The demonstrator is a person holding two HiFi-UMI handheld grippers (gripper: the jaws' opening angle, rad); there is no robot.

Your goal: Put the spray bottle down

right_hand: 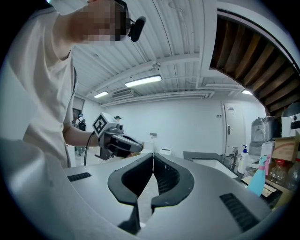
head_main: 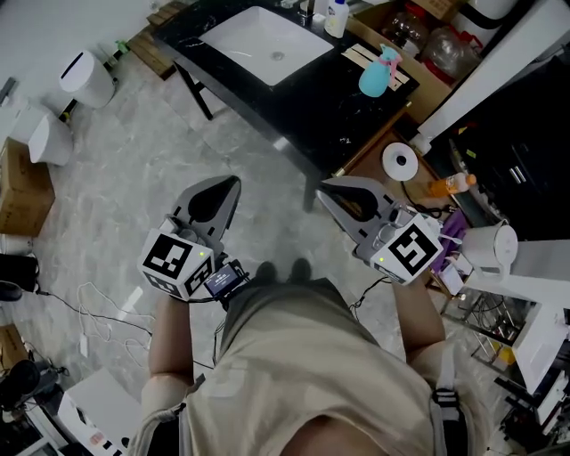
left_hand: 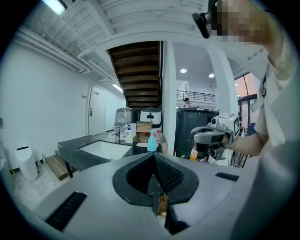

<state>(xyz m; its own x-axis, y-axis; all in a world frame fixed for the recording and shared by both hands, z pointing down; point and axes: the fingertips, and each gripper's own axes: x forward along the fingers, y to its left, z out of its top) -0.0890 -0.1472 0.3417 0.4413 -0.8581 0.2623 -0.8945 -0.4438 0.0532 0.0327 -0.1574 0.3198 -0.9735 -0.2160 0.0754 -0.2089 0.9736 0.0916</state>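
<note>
The spray bottle (head_main: 378,73), blue with a pink trigger head, stands upright on the black counter (head_main: 334,93) to the right of the sink. It also shows small and far off in the left gripper view (left_hand: 152,142), and at the right edge of the right gripper view (right_hand: 258,178). My left gripper (head_main: 233,183) and right gripper (head_main: 322,189) hover over the floor in front of the counter, well short of the bottle. Both are shut with nothing between their jaws, the left (left_hand: 153,154) and the right (right_hand: 153,154) alike.
A white sink basin (head_main: 267,43) is set in the counter, with a white pump bottle (head_main: 336,18) behind it. A white roll (head_main: 401,162) and an orange bottle (head_main: 450,184) lie right of the counter. A white bin (head_main: 87,78) and cardboard box (head_main: 18,187) stand at left.
</note>
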